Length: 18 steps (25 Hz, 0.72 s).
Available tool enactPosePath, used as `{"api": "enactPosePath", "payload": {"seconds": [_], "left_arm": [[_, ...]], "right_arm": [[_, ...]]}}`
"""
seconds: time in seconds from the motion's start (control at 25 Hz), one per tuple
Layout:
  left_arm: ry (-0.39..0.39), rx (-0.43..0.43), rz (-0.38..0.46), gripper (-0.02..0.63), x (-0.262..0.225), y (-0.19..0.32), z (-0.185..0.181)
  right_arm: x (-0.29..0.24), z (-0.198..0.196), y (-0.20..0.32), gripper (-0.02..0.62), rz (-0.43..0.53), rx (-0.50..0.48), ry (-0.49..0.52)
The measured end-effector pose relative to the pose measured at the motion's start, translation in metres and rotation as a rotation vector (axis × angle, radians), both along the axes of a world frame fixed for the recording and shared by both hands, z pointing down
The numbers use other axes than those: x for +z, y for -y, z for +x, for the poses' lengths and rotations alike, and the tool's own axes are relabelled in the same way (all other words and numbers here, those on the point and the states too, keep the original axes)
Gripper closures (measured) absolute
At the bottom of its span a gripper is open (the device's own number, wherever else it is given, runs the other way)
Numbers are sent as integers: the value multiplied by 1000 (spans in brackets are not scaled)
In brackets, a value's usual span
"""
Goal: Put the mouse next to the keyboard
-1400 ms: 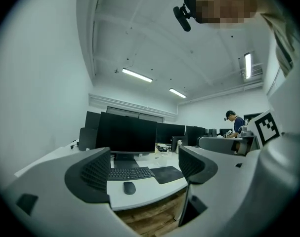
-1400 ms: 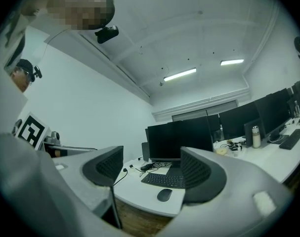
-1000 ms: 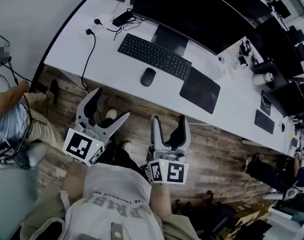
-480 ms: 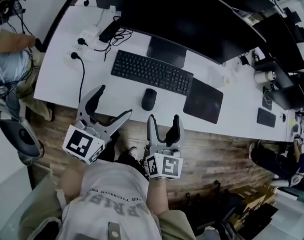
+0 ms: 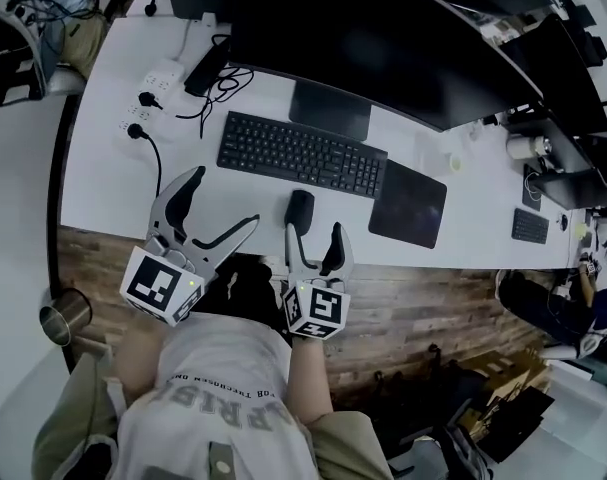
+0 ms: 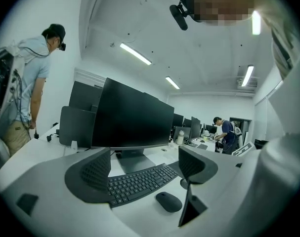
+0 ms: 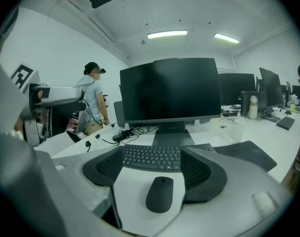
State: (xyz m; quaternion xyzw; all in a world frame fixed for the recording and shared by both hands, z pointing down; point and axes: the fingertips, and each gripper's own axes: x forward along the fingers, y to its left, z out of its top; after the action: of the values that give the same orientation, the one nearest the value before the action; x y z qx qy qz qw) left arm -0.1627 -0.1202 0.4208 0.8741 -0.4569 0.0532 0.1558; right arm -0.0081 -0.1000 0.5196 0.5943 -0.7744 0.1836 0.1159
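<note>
1 mouse (image 5: pixel 299 211) between right gripper (image 5: pixel 313 233) parted jaws | left gripper (image 5: pixel 225 197) parted

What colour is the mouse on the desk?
The mouse is plain black; the right gripper view shows it best.

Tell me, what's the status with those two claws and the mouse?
Left gripper open, empty. Right gripper open, lined up on the mouse, not gripping. Mouse on the desk in front of the keyboard. Path clear.

place: office | signs: long white desk (image 5: pixel 103 178), monitors (image 5: pixel 383 48), keyboard (image 5: pixel 301 154)
</note>
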Motion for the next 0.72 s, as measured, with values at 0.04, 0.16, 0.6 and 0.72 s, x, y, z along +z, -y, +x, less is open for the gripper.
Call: {"api": "enactPosePath", "payload": {"seconds": [0.04,0.16,0.6,0.72], "left_arm": [[0,-1,-2,195,1,2,0],[1,-9,-12,195,3,6,-1],[53,-23,-18,195,6,19,10],[68,-26,-18,195,7,21,11]], "right_arm": [[9,0,2,243,-21,2,-7],[40,0,8,242,-91,6,-27],[127,0,19,242,-283,-6,-67],[142,1,20,242,-321,-9,-79]]}}
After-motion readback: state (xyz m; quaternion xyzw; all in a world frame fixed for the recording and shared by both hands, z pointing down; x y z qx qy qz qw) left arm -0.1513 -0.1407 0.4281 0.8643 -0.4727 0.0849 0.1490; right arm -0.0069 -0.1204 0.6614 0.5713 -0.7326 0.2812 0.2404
